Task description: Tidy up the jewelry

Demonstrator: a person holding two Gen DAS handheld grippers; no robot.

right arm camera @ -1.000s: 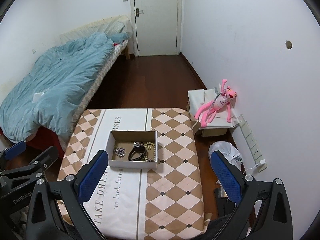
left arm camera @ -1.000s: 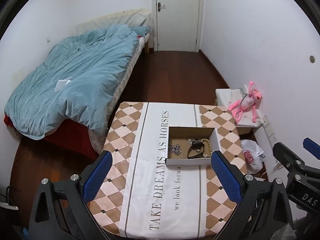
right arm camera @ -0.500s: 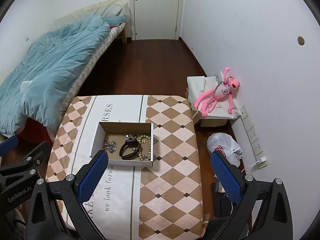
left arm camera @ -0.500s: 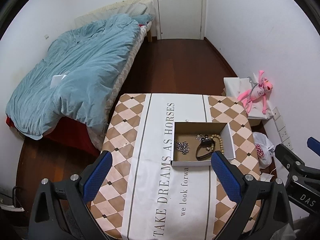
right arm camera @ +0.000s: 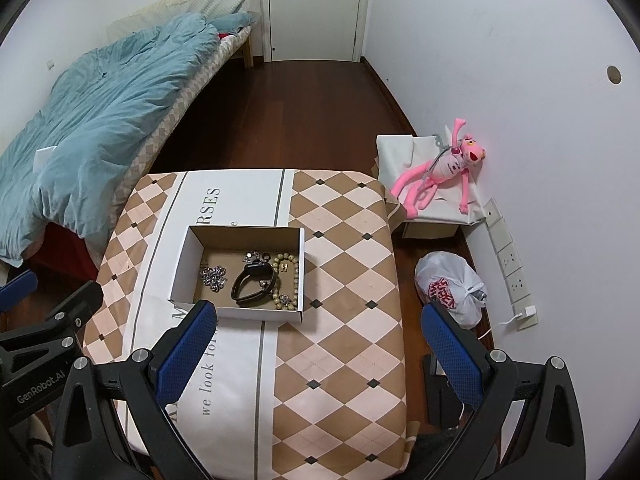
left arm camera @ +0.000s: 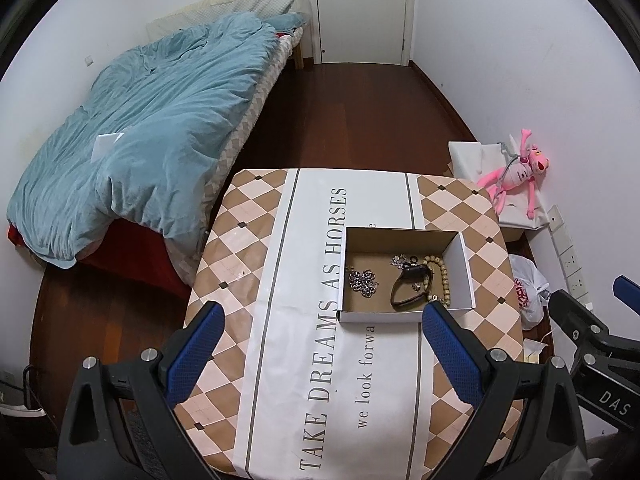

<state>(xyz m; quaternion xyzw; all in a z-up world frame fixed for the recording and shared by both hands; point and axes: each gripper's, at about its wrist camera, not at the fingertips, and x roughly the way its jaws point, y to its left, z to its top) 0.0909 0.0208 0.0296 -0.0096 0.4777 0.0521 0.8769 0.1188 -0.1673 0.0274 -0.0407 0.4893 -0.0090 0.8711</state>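
Note:
An open cardboard box (left arm camera: pixel 464 272) (right arm camera: pixel 182 264) sits on a table with a checked cloth (left arm camera: pixel 248 248) (right arm camera: pixel 344 280). Inside lie a silver chain (left arm camera: pixel 363 281) (right arm camera: pixel 214 276), a black watch band (left arm camera: pixel 410 286) (right arm camera: pixel 250 282), a string of pale beads (left arm camera: pixel 442 276) (right arm camera: pixel 294 276) and small silver pieces (left arm camera: pixel 400 259) (right arm camera: pixel 253 256). My left gripper (left arm camera: pixel 322 320) hovers open, high above the table's near side, with the box just beyond its fingers. My right gripper (right arm camera: pixel 316 320) is open too, over the table's right part, the box beside its left finger. Neither holds anything.
A bed with a blue duvet (left arm camera: pixel 140 140) (right arm camera: pixel 88 120) stands left of the table. A pink plush toy (left arm camera: pixel 516 174) (right arm camera: pixel 440 172) lies on a white box by the right wall, above a white plastic bag (right arm camera: pixel 448 292) (left arm camera: pixel 526 292). Dark wood floor runs to a door (left arm camera: pixel 362 8).
Both grippers have risen and tilted downward, so the table and box sit lower and larger in each view. Both stay open and the jewelry has not moved.

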